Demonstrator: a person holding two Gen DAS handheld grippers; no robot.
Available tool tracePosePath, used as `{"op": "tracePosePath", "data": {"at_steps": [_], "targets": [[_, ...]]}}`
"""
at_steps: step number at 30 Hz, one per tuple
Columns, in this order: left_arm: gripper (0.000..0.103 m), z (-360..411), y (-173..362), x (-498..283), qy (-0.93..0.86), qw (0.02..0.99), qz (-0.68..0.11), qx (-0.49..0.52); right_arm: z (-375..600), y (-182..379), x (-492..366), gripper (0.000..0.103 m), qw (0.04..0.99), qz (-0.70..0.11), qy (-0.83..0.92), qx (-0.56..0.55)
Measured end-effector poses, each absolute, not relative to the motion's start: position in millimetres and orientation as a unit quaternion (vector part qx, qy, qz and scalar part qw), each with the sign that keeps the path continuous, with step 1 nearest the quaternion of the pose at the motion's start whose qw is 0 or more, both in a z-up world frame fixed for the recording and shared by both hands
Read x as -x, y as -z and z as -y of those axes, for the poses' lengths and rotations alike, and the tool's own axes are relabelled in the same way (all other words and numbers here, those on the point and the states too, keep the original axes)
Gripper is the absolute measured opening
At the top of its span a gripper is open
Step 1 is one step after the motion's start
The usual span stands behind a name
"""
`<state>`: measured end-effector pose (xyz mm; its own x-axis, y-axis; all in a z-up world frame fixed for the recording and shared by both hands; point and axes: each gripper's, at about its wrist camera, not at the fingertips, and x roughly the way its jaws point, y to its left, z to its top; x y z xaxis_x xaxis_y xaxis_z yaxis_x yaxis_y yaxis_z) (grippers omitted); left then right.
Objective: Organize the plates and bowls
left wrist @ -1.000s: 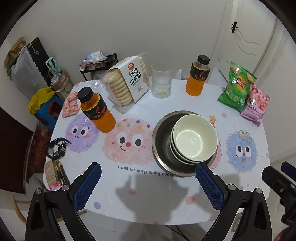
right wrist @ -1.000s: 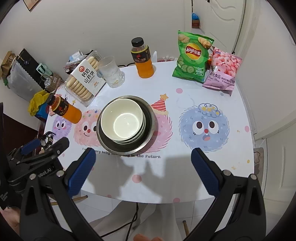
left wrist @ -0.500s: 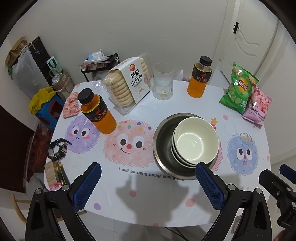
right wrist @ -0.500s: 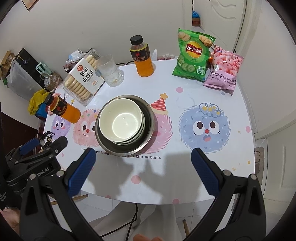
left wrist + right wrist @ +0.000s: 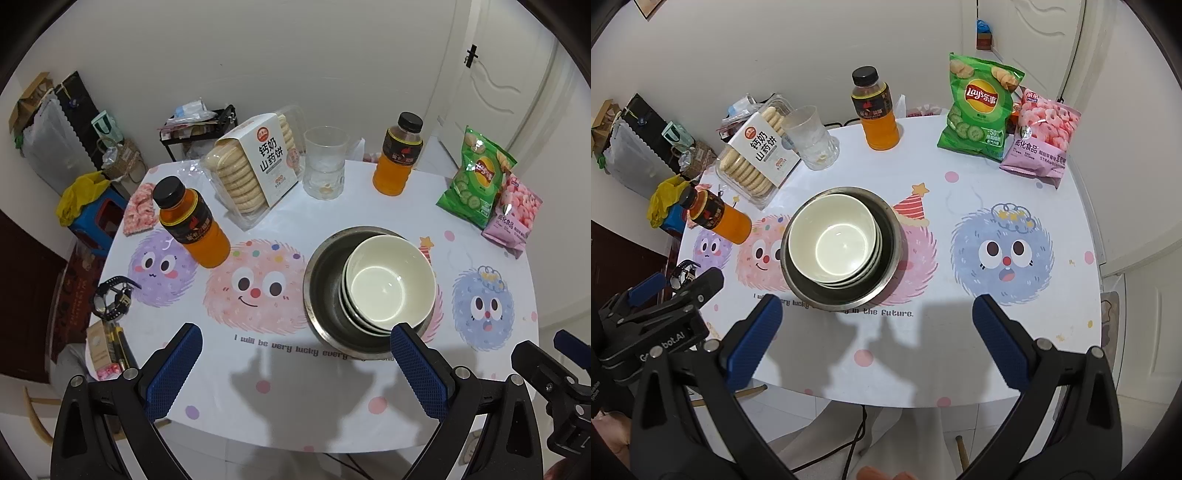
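A stack of cream bowls point(image 5: 389, 284) sits inside a steel bowl point(image 5: 325, 280) near the middle of the table; the stack also shows in the right wrist view point(image 5: 833, 243), inside the steel bowl point(image 5: 886, 236). My left gripper point(image 5: 295, 365) is open and empty, held above the table's front edge, with its right finger just in front of the steel bowl. My right gripper point(image 5: 879, 332) is open and empty, above the front edge, right of the bowls. The left gripper's body shows at the left of the right wrist view point(image 5: 661, 310).
Two orange drink bottles point(image 5: 192, 225) point(image 5: 399, 158), a biscuit box point(image 5: 255, 170), a glass point(image 5: 325, 162), a green chip bag point(image 5: 476, 177) and a pink snack bag point(image 5: 515, 210) stand around the back. A watch point(image 5: 110, 299) lies at the left edge.
Both grippers have drifted slightly back and up from the table; the bowls have not moved. Both stay open.
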<state>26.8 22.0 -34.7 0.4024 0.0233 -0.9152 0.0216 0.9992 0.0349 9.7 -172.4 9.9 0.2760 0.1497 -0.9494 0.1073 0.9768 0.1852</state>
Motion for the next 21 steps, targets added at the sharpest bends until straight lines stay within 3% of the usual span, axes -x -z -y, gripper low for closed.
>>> {"op": "tracePosePath", "data": {"at_steps": [21], "targets": [[0.103,-20.9,34.6,-24.7,-0.004,0.837,-0.547,-0.022,178.4,-8.1,-5.3,0.102,0.789,-0.604,-0.012,-0.111]]}}
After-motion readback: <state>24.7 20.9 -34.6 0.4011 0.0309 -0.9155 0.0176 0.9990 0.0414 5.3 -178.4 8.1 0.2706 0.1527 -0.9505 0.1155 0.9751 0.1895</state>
